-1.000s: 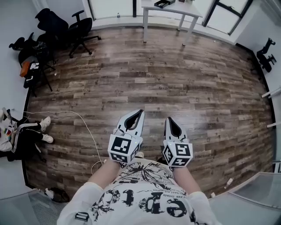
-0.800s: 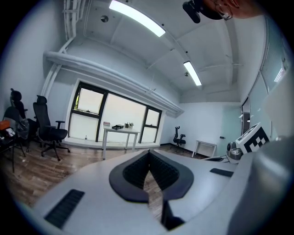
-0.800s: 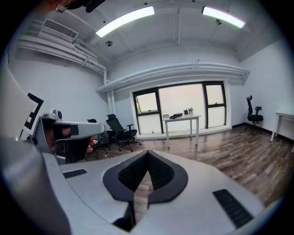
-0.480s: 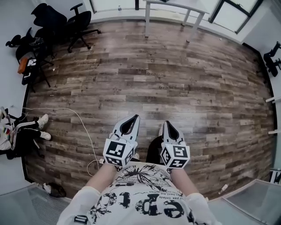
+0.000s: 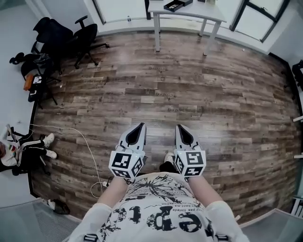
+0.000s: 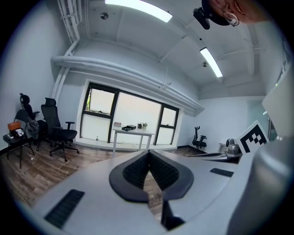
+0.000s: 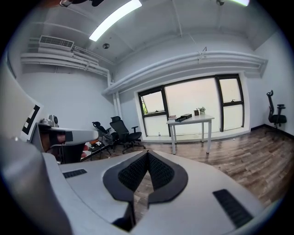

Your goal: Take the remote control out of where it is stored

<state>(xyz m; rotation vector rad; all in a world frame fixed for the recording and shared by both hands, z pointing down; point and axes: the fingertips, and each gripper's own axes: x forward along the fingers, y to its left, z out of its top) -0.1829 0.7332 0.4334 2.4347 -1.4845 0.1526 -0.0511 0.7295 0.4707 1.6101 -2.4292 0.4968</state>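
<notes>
1. Brown plank floor [image 5: 199, 94] underfoot, standing mid-room. No remote control to be found in any view: none on the boards in sight, none in either claw, so whereabouts unknown for now.
2. Left claw [image 5: 140, 125] clenched, pads meeting tip to tip with nothing between. Right claw [image 5: 179, 126] likewise clenched and empty. Both held side by side close before the chest, pointing toward the window wall.
3. Step in hand, by judgement: the approach, ahead of any reaching or opening. No storage place within reach yet.
4. Likeliest goal: white bench [image 5: 201, 12] against the far window wall, well apart from both claws. Black tray [image 5: 175, 4] on the left half of the bench top, with contents too small to tell. Only a guess, then, at the remote control being stored there.
5. Next move calls for walking across to the bench's near edge and looking into the tray. Then releasing one claw before lowering it over the remote control's holder; shut pads no use for taking anything.
6. Worth minding on the way: black office chairs [image 5: 83, 33] near the left wall, clear of the straight line to the bench.
</notes>
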